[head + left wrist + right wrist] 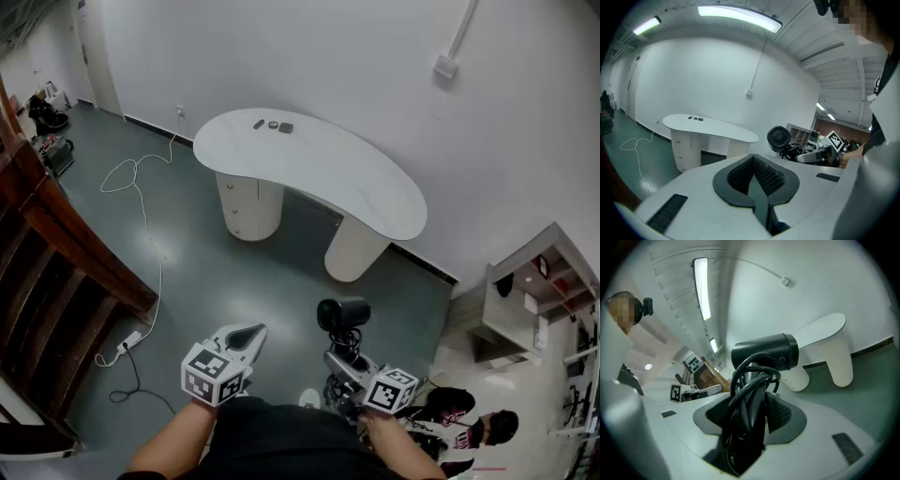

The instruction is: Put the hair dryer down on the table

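A black hair dryer is held up in the air, its cord wound around the handle. My right gripper is shut on that handle and cord, seen close in the right gripper view with the dryer's barrel above the gripper. My left gripper is level with it to the left, jaws together and empty. From the left gripper view the hair dryer shows its rear grille. The white kidney-shaped table stands well ahead of both grippers, across the green floor.
Three small dark items lie at the table's far end. A white cable runs over the floor to a power strip. A wooden staircase is at the left, a shelf unit and bags at the right.
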Demonstrator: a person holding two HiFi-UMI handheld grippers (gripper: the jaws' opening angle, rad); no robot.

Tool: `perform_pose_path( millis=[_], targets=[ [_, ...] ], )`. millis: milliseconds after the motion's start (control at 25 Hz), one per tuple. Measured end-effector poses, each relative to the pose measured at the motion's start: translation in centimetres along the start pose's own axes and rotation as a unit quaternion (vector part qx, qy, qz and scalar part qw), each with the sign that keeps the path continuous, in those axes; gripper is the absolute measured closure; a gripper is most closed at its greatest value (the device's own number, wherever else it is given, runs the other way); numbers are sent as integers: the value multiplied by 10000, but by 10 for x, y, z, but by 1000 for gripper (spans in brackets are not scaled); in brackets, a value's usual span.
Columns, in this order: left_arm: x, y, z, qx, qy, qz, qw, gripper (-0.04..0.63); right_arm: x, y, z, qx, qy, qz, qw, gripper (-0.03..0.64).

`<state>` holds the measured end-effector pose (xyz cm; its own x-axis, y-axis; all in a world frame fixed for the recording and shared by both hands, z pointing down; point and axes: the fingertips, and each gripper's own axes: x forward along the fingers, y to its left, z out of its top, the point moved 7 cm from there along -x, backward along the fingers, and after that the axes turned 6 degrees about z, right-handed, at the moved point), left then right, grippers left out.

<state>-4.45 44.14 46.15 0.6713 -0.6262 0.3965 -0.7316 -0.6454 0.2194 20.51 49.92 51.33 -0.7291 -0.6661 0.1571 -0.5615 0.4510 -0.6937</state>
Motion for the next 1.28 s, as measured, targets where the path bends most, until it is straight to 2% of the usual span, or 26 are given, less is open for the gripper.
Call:
perform_pose_path(
  millis=[440, 760, 1280],
  targets=[
    [5, 2, 2, -43, -45, 12, 10000, 578, 5, 0, 6, -82, 6, 96, 9999, 419],
    [6, 12, 5, -39, -41, 15, 10000, 578, 17, 3, 13, 1, -104, 438, 9990, 417],
    [-21, 62, 3, 20, 66, -184, 9998, 578, 61, 30, -6, 168, -236, 329, 9990, 417]
  ],
)
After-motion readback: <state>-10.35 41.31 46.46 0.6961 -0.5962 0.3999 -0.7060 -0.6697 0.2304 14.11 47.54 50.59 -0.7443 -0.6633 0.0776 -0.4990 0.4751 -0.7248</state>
